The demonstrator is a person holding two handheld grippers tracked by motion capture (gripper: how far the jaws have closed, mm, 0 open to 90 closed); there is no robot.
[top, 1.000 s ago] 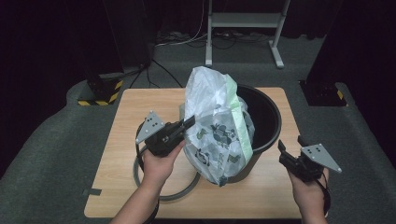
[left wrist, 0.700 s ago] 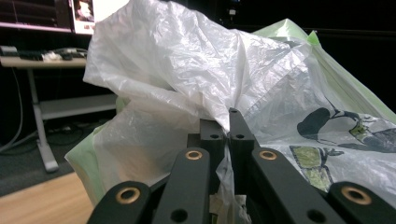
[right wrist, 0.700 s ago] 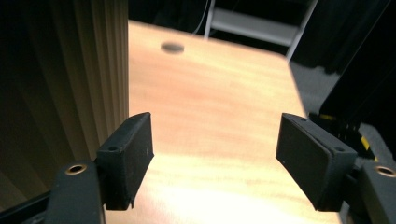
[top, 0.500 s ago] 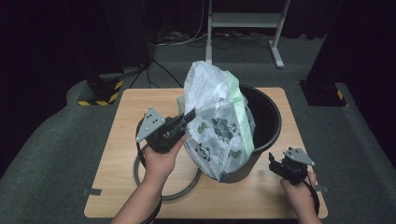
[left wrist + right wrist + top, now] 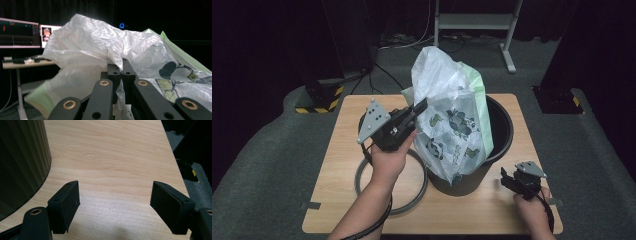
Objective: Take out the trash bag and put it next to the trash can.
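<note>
Bright tabletop in a dark room, lit from above

In the high view the wooden tabletop [image 5: 342, 150] is evenly lit while the surroundings sink into near black; the plastic bag [image 5: 447, 110] shows pale glare on its creases. In the left gripper view the bag [image 5: 100, 45] is sharp and shiny, the near links soft, and the monitors [image 5: 20, 32] glow slightly blurred. In the right gripper view a soft shadow lies on the wood [image 5: 115, 220] between the jaws, and the grain stays crisp.
</note>
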